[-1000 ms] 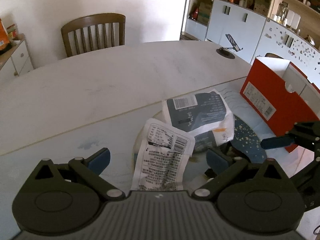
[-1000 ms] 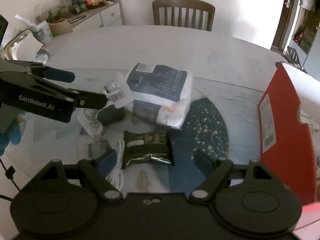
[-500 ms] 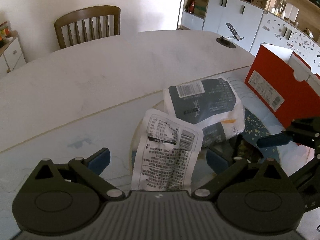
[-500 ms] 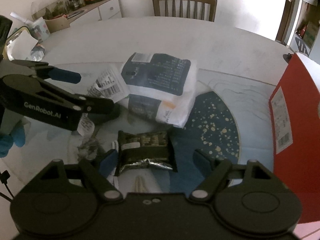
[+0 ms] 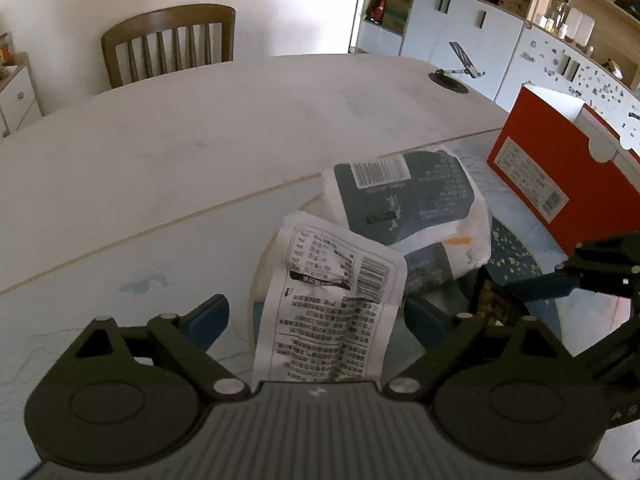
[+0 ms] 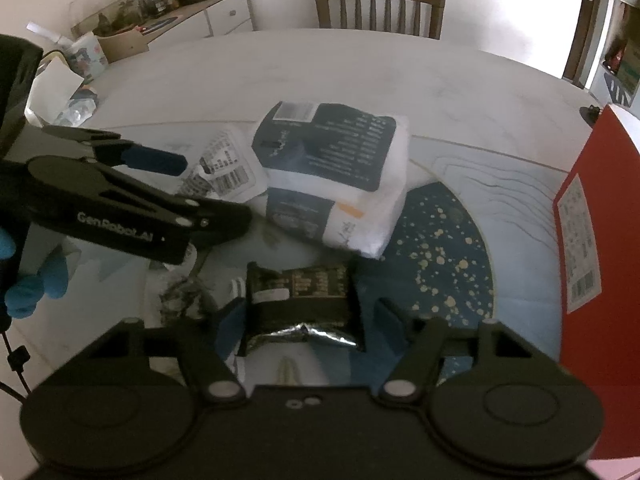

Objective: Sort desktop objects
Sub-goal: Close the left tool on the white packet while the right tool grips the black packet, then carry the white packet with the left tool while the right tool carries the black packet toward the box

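Grasp step: right tool (image 6: 306,316) jaws closing around dark foil packet (image 6: 300,300), not yet clamped; left tool (image 5: 316,316) closing around white printed sachet (image 5: 332,304). Next probably needs firm pinch, then lift.

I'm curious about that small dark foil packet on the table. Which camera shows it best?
The right wrist view: the dark foil packet lies whole between the closing fingers of the right gripper. In the left wrist view only a dark sliver peeks out behind the left gripper, beside the white printed packet.

"GenRobot.AI" on left tool (image 6: 160,184) arm; packet print unreadable.
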`<state>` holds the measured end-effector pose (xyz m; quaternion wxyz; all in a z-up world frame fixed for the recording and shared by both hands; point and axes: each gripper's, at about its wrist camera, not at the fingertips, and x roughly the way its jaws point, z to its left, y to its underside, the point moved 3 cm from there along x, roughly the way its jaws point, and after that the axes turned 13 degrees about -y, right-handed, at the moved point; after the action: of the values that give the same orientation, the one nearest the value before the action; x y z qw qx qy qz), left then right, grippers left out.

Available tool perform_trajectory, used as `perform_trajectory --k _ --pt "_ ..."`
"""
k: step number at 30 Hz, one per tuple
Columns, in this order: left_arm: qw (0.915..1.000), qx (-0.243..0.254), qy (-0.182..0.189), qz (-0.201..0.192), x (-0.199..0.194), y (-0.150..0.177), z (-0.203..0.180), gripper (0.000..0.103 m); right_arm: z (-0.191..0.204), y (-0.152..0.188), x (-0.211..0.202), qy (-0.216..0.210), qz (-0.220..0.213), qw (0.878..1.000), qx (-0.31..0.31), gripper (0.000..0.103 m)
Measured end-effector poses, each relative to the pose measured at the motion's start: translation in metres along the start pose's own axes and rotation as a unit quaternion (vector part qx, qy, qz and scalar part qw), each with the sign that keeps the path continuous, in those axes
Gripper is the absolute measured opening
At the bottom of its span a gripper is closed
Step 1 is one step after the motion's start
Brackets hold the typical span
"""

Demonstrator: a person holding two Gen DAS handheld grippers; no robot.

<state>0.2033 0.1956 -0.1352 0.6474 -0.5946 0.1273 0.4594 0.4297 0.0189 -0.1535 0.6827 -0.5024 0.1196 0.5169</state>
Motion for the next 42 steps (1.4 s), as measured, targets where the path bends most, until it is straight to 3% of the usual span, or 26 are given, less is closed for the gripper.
perform_trajectory --k 6,12,26,42 --pt "1.0000 0.001 -0.006 0.003 0.004 0.003 0.001 0.084 -0.002 0.000 -0.001 -0.012 0.000 1.000 0.014 0.060" --pt "0.9999 0.002 -0.017 -0.001 0.001 0.003 0.000 0.060 0.000 0.000 0.000 -0.009 -0.003 1.000 0.010 0.058" --pt "0.9991 -0.015 -0.039 -0.002 -0.014 0.006 0.007 0.056 -0.004 0.007 -0.014 0.012 -0.014 1.000 0.020 0.054" --pt "0.9983 -0.016 -0.056 0.006 -0.058 0.010 0.003 0.056 0.004 0.009 -0.051 0.014 -0.042 0.999 0.030 0.053"
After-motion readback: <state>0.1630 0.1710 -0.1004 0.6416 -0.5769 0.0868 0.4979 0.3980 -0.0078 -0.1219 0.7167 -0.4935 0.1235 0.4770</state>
